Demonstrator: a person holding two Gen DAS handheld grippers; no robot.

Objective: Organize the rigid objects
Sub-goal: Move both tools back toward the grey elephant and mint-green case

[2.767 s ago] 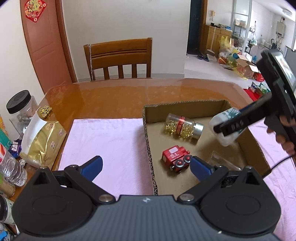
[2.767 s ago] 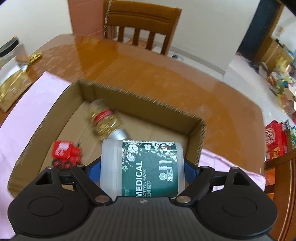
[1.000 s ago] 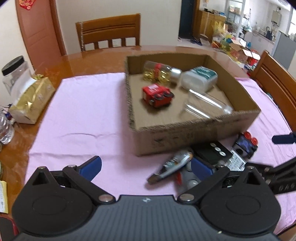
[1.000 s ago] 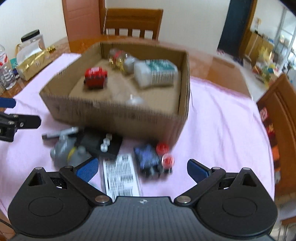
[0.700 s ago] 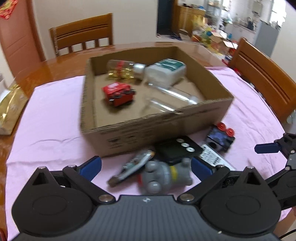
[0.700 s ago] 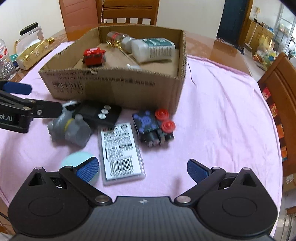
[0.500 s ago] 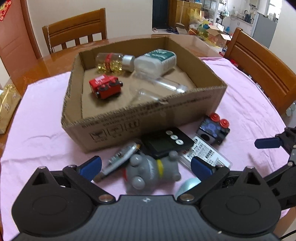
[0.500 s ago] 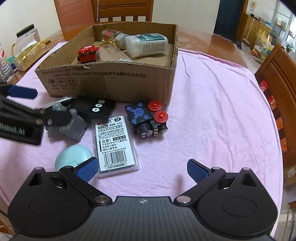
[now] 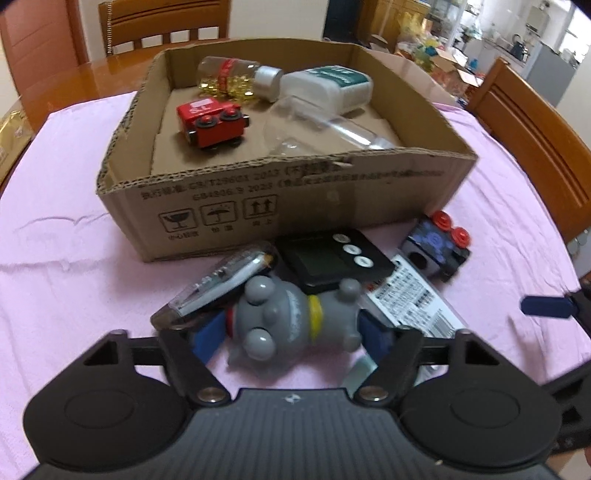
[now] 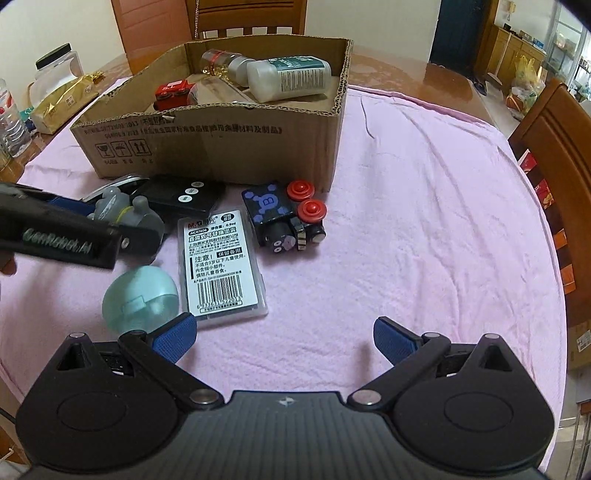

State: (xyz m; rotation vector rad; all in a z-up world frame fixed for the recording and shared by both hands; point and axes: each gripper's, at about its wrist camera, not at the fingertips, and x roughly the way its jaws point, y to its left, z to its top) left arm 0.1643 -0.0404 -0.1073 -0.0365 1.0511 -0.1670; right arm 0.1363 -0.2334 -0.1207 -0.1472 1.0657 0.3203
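Note:
A cardboard box (image 9: 295,192) (image 10: 221,147) holds a red toy train (image 9: 210,122), a capsule bottle (image 9: 236,77), a cotton swab jar (image 9: 328,86) and a clear tube (image 9: 332,129). In front of it lie a grey hippo toy (image 9: 284,321) (image 10: 125,214), a pen case (image 9: 218,284), a black timer (image 9: 332,258), a lead refill pack (image 10: 219,262), a blue toy train (image 10: 284,218) and a teal egg (image 10: 140,291). My left gripper (image 9: 291,332) has its blue pads at both sides of the hippo. My right gripper (image 10: 282,336) is open and empty above the cloth.
A pink cloth (image 10: 424,221) covers the wooden table. Wooden chairs stand behind (image 9: 162,22) and to the right (image 9: 535,140). A gold packet (image 10: 62,99), a jar and water bottles stand at the table's left edge.
My left gripper has moved down and forward to the grey hippo and its jaws have narrowed around it. My right gripper has drawn back from the box, open and empty.

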